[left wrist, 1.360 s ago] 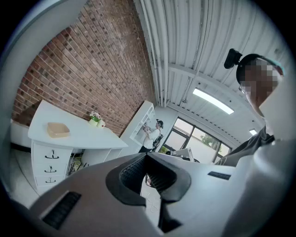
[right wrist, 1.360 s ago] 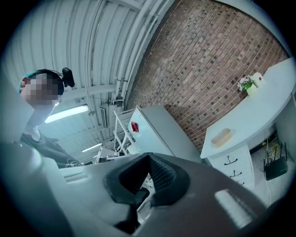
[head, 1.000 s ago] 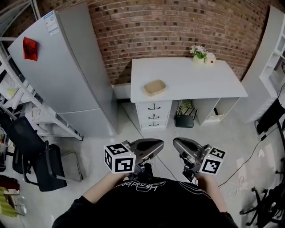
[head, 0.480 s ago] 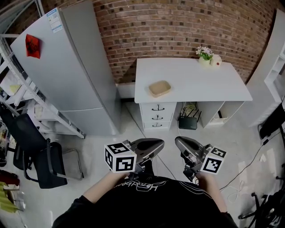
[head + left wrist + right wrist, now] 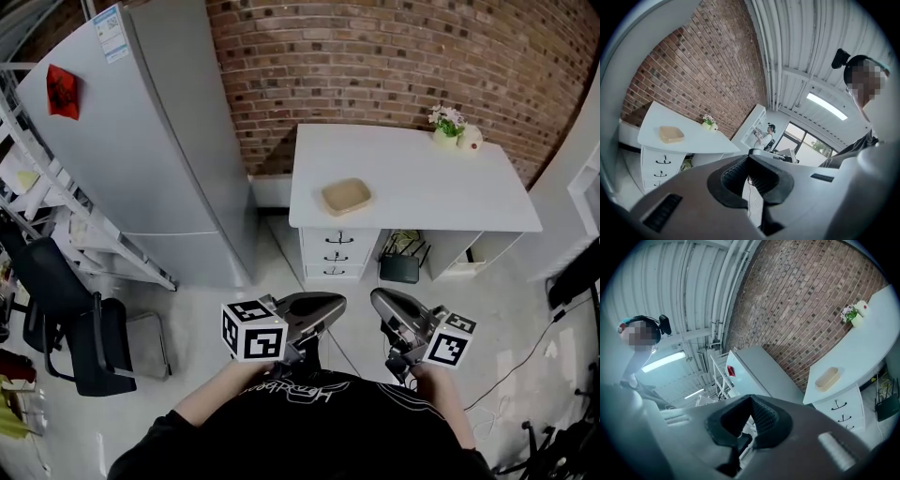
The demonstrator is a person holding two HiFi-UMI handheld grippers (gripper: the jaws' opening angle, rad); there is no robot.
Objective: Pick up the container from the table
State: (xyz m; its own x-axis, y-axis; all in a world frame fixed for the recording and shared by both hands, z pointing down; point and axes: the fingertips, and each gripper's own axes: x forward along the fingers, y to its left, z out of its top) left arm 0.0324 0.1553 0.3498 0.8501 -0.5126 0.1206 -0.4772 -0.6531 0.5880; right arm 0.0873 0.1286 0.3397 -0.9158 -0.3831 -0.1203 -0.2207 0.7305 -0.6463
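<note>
One tall grey metal refrigerator [image 5: 141, 141] stands beside one white bench [image 5: 441, 192] with three drawers [image 5: 339, 253], both against the brick wall. There are two tools, and the left tool [image 5: 336, 303] and right tool [image 5: 377, 300] hang close to the person's body. Each has its jaws pressed together on nothing, likely because the bench lies well apart and walking comes first. One shallow tan rectangular container [image 5: 346, 196], apparently empty, sits near the bench's front left edge, handy for a frontal reach. One small pot of flowers [image 5: 448, 120] stands at the back.
</note>
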